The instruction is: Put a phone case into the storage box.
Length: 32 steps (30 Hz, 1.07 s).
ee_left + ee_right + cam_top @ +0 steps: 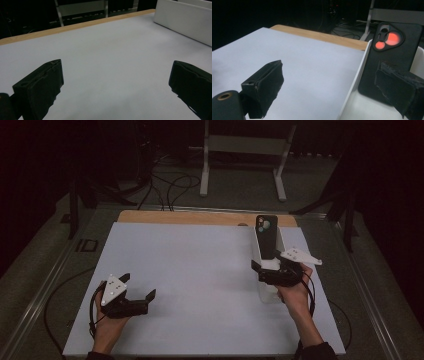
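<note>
A black phone [266,236] stands upright, camera end up, in a narrow white box [268,293] on the right of the white board [200,270]. In the right gripper view the phone [392,57] leans against the box's far side. My right gripper [274,265] is open and straddles the box's left wall [357,75]: one jaw is over the board, the other inside the box in front of the phone's lower part, and I cannot tell if it touches. My left gripper [138,285] is open at the board's near left, nothing between its jaws [116,82].
The board lies on a wooden table whose far edge [200,217] shows as a strip. The box's long side [182,22] is off to the left gripper's right. A white stand [245,145] and cables [170,185] are on the floor beyond the table.
</note>
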Tool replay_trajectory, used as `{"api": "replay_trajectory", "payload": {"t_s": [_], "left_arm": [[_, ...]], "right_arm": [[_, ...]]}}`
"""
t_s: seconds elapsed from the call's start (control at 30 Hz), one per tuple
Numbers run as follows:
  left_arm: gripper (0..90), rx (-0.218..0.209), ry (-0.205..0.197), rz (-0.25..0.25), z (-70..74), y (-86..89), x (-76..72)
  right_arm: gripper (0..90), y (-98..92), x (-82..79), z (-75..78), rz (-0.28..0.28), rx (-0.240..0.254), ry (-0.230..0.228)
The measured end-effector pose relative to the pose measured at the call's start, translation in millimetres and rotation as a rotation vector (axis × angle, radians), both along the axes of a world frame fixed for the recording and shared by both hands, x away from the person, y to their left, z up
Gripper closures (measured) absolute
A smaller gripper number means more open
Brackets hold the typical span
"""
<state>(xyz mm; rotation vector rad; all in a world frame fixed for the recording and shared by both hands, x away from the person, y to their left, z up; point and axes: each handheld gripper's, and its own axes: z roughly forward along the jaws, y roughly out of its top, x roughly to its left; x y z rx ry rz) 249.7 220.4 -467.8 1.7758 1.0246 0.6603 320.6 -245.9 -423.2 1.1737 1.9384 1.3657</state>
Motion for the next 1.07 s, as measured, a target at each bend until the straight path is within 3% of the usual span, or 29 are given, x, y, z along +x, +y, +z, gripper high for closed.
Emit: {"api": "replay_trajectory", "payload": {"t_s": [0.1, 0.4, 0.57, 0.63, 0.7, 0.9, 1.07], "left_arm": [[0.3, -0.004, -0.004, 0.002, 0.7, 1.8, -0.5], [0.3, -0.015, -0.017, 0.013, 1.6, 7.7, -2.0], [0.3, -0.019, -0.037, 0.005, 1.0, 9.2, -4.1], [0.2, -0.017, -0.045, -0.002, -0.4, 9.2, -4.8], [0.2, -0.014, -0.051, -0.008, -1.5, 9.1, -5.8], [0.3, -0.014, -0.057, -0.01, -2.6, 9.3, -7.8], [0.3, 0.014, -0.05, -0.012, -5.5, 6.3, -7.8]], "right_arm": [[7.9, -2.1, -14.4, -7.2, 0.017, 0.005, -0.015], [7.9, -9.6, -38.3, -29.2, 0.026, 0.036, -0.038], [7.9, -12.8, -46.8, -37.2, 0.016, 0.009, -0.04], [7.9, -17.7, -54.6, -43.2, 0.012, 0.041, -0.051], [7.9, -20.9, -59.0, -47.4, 0.007, 0.042, -0.066], [8.0, -27.4, -68.5, -51.7, 0.003, 0.054, -0.102], [8.0, -25.6, -70.2, -52.2, 0.015, 0.022, -0.127]]}}
